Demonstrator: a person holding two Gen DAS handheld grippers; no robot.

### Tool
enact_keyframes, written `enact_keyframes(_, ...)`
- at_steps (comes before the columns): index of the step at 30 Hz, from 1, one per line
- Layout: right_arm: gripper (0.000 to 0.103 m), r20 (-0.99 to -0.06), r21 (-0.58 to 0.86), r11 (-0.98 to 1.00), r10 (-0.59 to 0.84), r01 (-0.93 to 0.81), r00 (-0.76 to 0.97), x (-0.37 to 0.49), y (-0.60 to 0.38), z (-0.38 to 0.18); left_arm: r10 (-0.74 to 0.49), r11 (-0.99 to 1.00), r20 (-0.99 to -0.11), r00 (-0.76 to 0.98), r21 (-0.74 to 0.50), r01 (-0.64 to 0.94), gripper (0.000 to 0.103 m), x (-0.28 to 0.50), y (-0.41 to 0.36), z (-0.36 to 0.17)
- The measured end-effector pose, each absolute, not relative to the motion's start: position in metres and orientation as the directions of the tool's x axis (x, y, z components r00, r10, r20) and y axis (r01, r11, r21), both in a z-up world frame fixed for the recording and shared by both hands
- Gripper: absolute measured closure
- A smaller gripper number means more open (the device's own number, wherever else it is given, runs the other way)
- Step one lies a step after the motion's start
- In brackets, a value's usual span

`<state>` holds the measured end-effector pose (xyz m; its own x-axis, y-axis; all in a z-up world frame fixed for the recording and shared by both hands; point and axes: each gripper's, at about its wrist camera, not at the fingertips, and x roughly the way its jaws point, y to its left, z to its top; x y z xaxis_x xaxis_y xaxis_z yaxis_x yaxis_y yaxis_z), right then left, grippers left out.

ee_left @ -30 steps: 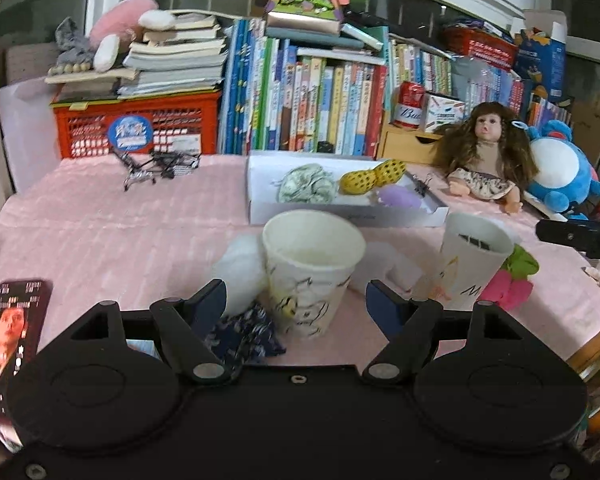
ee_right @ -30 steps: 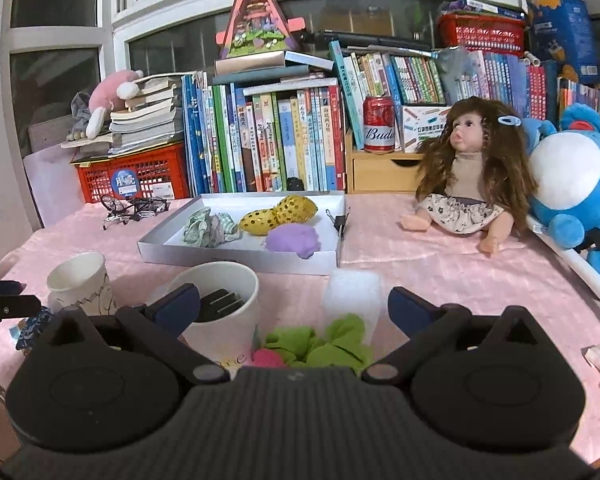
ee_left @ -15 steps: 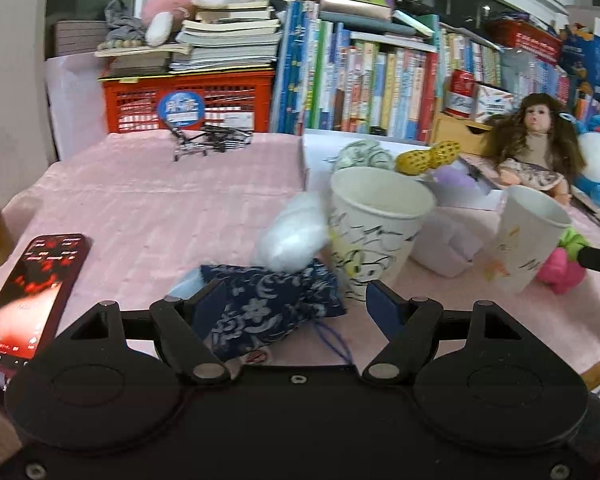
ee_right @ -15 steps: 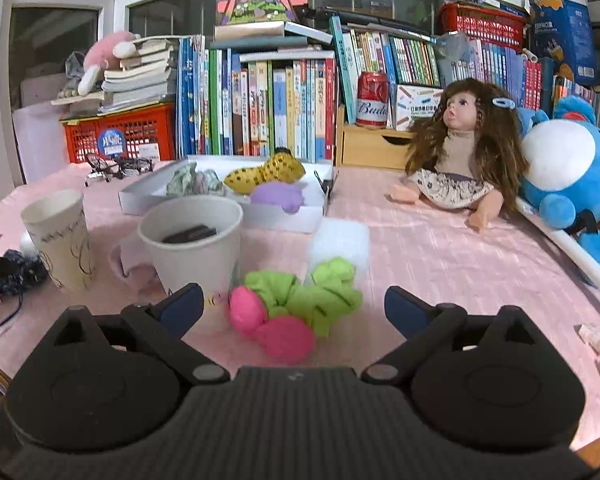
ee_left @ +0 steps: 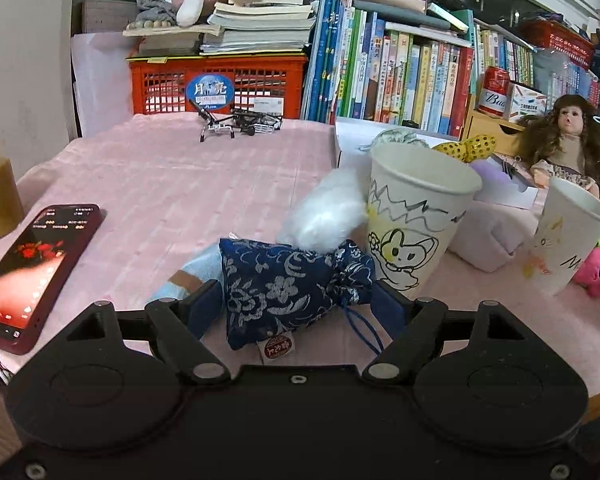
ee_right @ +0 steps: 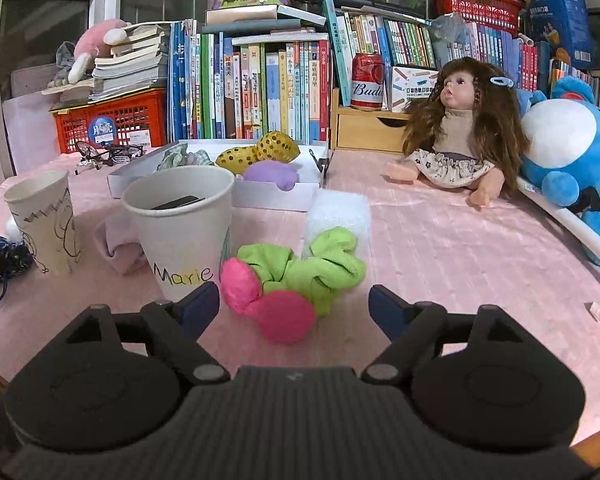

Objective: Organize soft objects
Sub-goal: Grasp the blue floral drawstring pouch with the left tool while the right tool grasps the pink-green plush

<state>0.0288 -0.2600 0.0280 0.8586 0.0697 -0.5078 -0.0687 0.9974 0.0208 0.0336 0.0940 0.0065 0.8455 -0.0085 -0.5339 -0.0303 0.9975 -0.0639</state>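
Left wrist view showed the pouch [ee_left: 288, 292] lying crosswise between the left gripper [ee_left: 296, 306]'s spread fingers; the right gripper [ee_right: 296, 306], also spread, faced the pink toy [ee_right: 272, 304].

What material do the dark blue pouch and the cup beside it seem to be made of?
Dark blue drawstring pouch with silver flowers: probably woven brocade cloth, slightly shiny; it sags softly and has a sewn label. White cup with a cartoon drawing: looks like matte paper, with a rolled rim and what looks like pen drawing.
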Motion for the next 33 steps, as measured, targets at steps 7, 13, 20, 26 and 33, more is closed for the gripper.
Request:
enact_keyframes(7, 0.015, -0.513, 0.019, 0.998, 0.065, -0.065, 0.856, 0.035, -0.258, 0.022, -0.003, 0.998, -0.542, 0.840, -0.054, -0.031, 0.023, 0.039, 0.092, 0.001)
enact_keyframes(13, 0.015, -0.520, 0.020, 0.998, 0.065, -0.064, 0.852, 0.038, -0.256, 0.017, 0.003, 0.998, -0.536, 0.844, -0.049, -0.035, 0.022, 0.040, 0.090, 0.000)
enact_keyframes(20, 0.015, -0.526, 0.028, 0.997, 0.073, -0.069, 0.848, 0.041, -0.254, 0.014, 0.010, 0.998, -0.527, 0.850, -0.046, -0.041, 0.022, 0.040, 0.087, -0.001)
enact_keyframes(26, 0.015, -0.519, 0.023, 0.997, 0.070, -0.069, 0.852, 0.045, -0.251, 0.014, 0.011, 0.998, -0.526, 0.851, -0.046, -0.042, 0.022, 0.041, 0.087, -0.003)
enact_keyframes(33, 0.015, -0.521, -0.006, 0.998, 0.044, -0.056, 0.853, 0.050, -0.246, 0.010, 0.018, 0.997, -0.512, 0.859, -0.060, -0.056, 0.021, 0.042, 0.087, -0.005)
